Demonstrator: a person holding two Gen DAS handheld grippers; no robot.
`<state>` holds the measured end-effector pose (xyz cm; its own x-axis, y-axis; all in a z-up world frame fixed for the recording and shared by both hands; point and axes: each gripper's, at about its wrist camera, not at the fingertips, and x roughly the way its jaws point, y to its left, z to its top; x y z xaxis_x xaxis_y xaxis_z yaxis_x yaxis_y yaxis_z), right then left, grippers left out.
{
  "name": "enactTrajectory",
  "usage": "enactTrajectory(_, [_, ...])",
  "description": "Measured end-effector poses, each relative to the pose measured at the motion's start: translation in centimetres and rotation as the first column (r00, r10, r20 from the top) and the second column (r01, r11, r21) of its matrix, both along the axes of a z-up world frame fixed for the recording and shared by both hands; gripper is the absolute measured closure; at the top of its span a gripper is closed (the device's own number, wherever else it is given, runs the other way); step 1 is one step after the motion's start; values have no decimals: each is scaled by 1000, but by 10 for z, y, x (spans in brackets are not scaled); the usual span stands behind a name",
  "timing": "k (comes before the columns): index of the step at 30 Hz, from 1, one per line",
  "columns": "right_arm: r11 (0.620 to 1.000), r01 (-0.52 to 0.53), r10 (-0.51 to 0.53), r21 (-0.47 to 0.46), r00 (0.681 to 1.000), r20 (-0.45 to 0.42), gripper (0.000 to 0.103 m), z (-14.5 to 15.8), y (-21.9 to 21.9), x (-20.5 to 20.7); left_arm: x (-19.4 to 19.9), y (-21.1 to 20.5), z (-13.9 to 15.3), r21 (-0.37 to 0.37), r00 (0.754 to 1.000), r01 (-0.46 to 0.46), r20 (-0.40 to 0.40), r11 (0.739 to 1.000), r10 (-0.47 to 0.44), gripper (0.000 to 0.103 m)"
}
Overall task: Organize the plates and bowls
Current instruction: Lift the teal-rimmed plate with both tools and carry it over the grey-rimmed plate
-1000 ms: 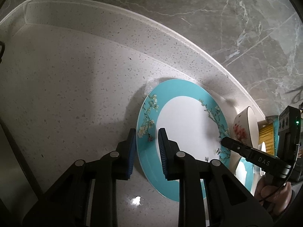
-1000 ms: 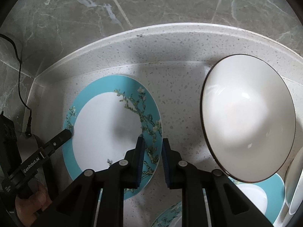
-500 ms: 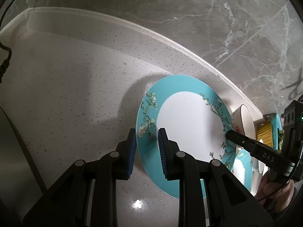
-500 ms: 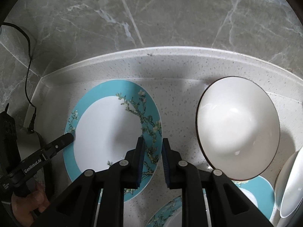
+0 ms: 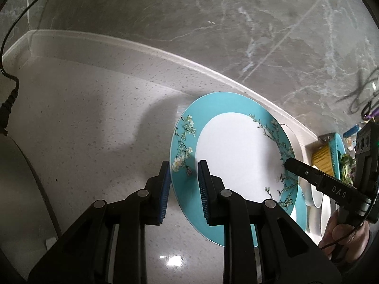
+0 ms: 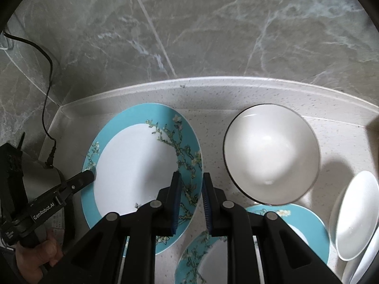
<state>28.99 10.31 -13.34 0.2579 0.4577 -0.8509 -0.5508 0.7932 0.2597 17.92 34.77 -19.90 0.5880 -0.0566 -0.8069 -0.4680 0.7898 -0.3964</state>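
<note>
A large turquoise plate (image 5: 232, 156) with a white centre and blossom sprigs hangs just above the speckled counter, held from both sides. My left gripper (image 5: 183, 165) is shut on its left rim, the blue pads pinching the edge. My right gripper (image 6: 190, 177) is shut on the opposite, flowered rim of the same plate (image 6: 137, 165). Each gripper also shows in the other's view: the right gripper (image 5: 287, 162) at the plate's far edge, the left gripper (image 6: 87, 176) at its left edge. A white bowl (image 6: 270, 153) with a dark rim sits on the counter to the right.
Two more turquoise plates (image 6: 296, 222) (image 6: 201, 255) lie below the bowl, and white dishes (image 6: 355, 213) lean at the far right. A black cable with a plug (image 5: 9, 99) hangs at the left by a grey appliance (image 6: 35, 177). The marble wall and raised counter edge (image 6: 213, 82) close the back.
Both grippers have risen with the plate still pinched between them. The counter, the bowl and the other dishes now look smaller and farther below.
</note>
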Motion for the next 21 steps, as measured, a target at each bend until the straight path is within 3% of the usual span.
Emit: enactTrajectory(21, [997, 34, -38, 72, 997, 61, 86, 38, -73, -47, -43, -82, 52, 53, 996, 72, 49, 996, -74, 84])
